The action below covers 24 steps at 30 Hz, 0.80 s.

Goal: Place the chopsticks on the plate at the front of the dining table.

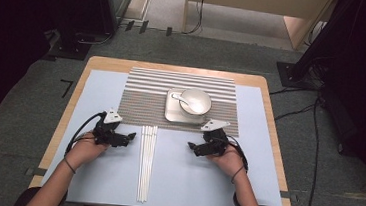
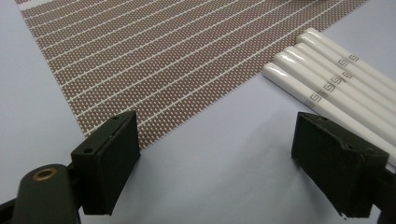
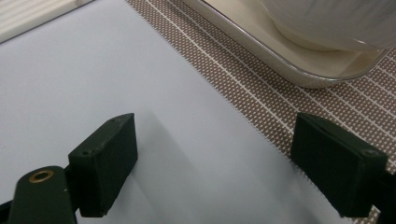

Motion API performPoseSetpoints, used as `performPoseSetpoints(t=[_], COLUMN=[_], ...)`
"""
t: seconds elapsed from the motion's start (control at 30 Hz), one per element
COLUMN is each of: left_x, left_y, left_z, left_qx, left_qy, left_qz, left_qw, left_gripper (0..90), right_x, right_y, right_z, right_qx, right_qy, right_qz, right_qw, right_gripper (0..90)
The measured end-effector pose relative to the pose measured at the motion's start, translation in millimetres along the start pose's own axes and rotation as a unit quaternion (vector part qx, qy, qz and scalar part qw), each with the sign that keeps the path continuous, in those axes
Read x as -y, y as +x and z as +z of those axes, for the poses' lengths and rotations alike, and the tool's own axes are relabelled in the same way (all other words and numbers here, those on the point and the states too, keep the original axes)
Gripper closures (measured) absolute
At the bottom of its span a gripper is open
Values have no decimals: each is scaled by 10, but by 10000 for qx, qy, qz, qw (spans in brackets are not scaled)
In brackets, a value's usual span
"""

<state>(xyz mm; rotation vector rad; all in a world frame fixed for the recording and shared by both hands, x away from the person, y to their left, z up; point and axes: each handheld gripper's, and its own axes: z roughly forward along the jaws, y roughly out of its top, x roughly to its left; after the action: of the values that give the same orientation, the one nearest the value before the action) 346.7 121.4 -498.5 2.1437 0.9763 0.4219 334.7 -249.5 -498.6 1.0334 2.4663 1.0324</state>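
Several white chopsticks (image 1: 145, 162) lie side by side on the pale blue table cover, pointing away from the person. My left gripper (image 1: 130, 137) rests just left of them, open and empty; in the left gripper view (image 2: 219, 163) the chopsticks' ends (image 2: 327, 88) lie beside the right jaw. My right gripper (image 1: 191, 146) sits to their right, also open and empty (image 3: 215, 163). Behind them a striped placemat (image 1: 181, 100) carries a metal tray (image 1: 172, 113) with a white bowl (image 1: 195, 100) and a spoon (image 1: 181, 100). The tray's corner (image 3: 280, 51) and the bowl (image 3: 327, 18) show close ahead in the right gripper view.
The pale blue cover (image 1: 189, 184) spreads over a wooden table (image 1: 64, 122). The placemat's edge (image 2: 163, 60) runs just ahead of the left jaws, and its weave (image 3: 261, 98) reaches under the right jaw of the right gripper. Cables and furniture legs stand on the floor beyond.
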Motion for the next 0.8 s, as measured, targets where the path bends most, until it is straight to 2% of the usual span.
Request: performPoseSetpoints(t=[0.37,0.7,0.8], left_x=[0,0,1], left_y=[-1,-1,0], left_z=[1,1,1], left_qx=[3,5,6], left_qy=[-8,-9,-12], left_qz=[-13,-13,-16], left_qw=[10000,10000,10000], left_gripper=[149,149,149], right_x=[-29,-63,-78], right_y=[14,22,40], right_z=[-3,-30,-32], right_qx=[37,33,64], right_qy=[92,80,79], right_qz=[22,329,343], right_qw=[9999,9994,9994], right_gripper=[145,151,158])
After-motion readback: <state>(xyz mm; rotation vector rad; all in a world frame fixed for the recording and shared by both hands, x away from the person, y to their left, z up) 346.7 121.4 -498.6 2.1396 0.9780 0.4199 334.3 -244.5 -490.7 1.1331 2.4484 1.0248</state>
